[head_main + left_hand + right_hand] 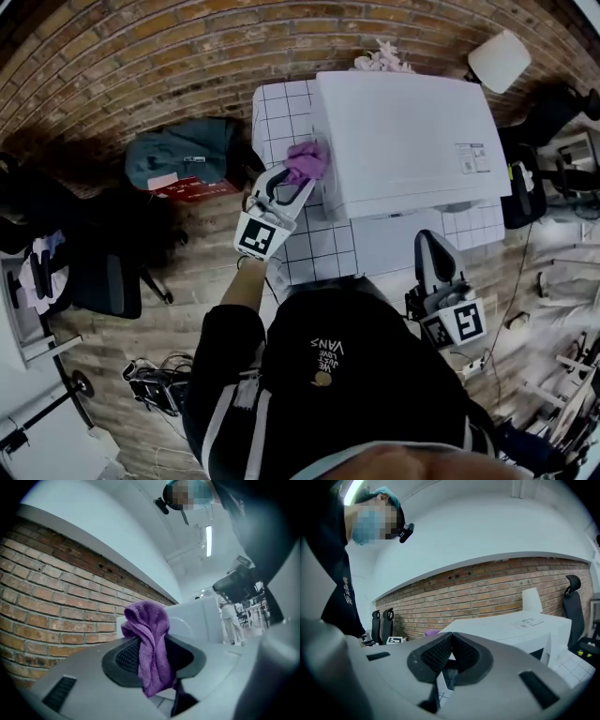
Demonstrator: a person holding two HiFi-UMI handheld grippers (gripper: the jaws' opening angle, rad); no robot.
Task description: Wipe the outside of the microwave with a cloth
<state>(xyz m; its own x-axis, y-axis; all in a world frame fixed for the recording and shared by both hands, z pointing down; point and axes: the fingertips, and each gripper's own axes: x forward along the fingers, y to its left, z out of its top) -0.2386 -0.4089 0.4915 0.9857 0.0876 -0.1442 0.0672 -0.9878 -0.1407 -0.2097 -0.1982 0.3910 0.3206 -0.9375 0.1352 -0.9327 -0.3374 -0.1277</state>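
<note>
Microwave: white microwave (403, 141) sits on a table (281, 108) with a white gridded top, against a brick wall (56, 606). It fills the table's right and back part. A label (472, 157) sits near the right edge of its top.
Cloth: purple cloth (307, 161), bunched up, lies against the microwave's left side, over the table's left strip.
Left gripper: left gripper (298, 178) reaches in from the table's front-left. Its jaws are clamped on the cloth. In the left gripper view the cloth bulges above the pads and a tail hangs down below them.
Right gripper: right gripper (451, 641) is held low, just off the table's front edge, near the front-right corner. Its jaws are closed tip to tip, with nothing between them. It is well apart from the cloth.
Bag: grey-blue bag (183, 155) lies on the floor, left of the table.
Chair: black chair (103, 281) stands further left, near the bag.
Person: stands at the table's front edge in a dark top (356, 384).
</note>
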